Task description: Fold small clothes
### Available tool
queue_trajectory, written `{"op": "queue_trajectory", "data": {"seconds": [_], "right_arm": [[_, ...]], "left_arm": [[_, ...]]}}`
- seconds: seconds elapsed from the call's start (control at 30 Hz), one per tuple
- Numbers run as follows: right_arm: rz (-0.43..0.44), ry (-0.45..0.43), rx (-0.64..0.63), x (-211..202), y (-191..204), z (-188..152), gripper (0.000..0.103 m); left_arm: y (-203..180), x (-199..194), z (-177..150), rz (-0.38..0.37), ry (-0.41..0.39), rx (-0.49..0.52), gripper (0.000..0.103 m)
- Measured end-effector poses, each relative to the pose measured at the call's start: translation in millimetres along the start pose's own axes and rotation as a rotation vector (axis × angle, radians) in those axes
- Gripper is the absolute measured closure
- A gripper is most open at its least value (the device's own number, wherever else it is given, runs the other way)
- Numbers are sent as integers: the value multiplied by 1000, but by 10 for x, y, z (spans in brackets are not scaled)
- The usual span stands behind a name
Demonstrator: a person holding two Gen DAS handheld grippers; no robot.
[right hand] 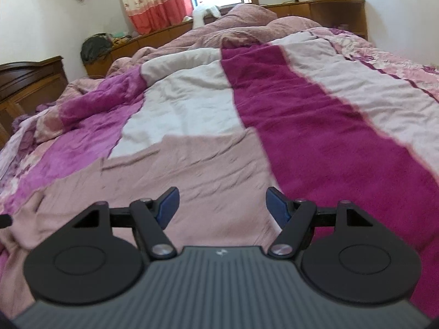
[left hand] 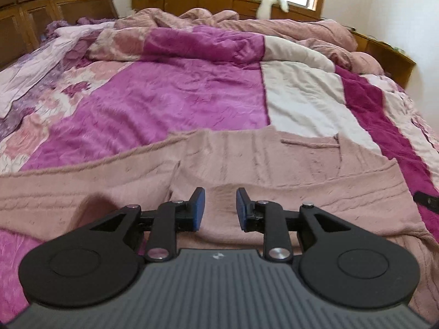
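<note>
A dusty-pink knitted sweater [left hand: 260,161] lies spread flat on the bed, its neckline toward me and a sleeve running left. It also shows in the right wrist view [right hand: 197,175]. My left gripper [left hand: 221,209] is open with a narrow gap and hovers over the neckline, holding nothing. My right gripper [right hand: 222,205] is open wide above the sweater's right part, near its edge on the magenta stripe, holding nothing. A tip of the right gripper shows at the right edge of the left wrist view [left hand: 428,201].
The bed is covered by a patchwork quilt [left hand: 178,96] of magenta, white and floral panels. A bunched pink duvet [left hand: 219,22] lies at the far end. A wooden headboard shelf [right hand: 329,8], a dark wooden cabinet [left hand: 41,13] and a window with curtains stand beyond.
</note>
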State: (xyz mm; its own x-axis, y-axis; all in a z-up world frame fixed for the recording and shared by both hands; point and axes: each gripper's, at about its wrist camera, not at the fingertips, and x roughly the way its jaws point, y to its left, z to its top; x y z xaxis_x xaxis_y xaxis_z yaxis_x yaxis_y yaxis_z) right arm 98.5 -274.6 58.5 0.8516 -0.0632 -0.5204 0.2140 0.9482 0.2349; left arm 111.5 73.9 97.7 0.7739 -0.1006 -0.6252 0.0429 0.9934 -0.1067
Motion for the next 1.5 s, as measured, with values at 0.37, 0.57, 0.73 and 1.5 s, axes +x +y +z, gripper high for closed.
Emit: {"op": "queue_trajectory", "data": {"seconds": [0.37,0.57,0.73,1.5], "right_arm": [[-42,67,36,662,-304,244,32],[17,93,50,865,-323,219,49],[36,20,-22,783,-206,228,88],[47,-5,-83,341,-61,306,54]], "left_arm": [[-131,775,1,-85,128,84,71],[-177,986,-9,-6,77,112,71],[-165,972,-30,-9,44,109,71],[22,337,-59,17,62,48,45]]}}
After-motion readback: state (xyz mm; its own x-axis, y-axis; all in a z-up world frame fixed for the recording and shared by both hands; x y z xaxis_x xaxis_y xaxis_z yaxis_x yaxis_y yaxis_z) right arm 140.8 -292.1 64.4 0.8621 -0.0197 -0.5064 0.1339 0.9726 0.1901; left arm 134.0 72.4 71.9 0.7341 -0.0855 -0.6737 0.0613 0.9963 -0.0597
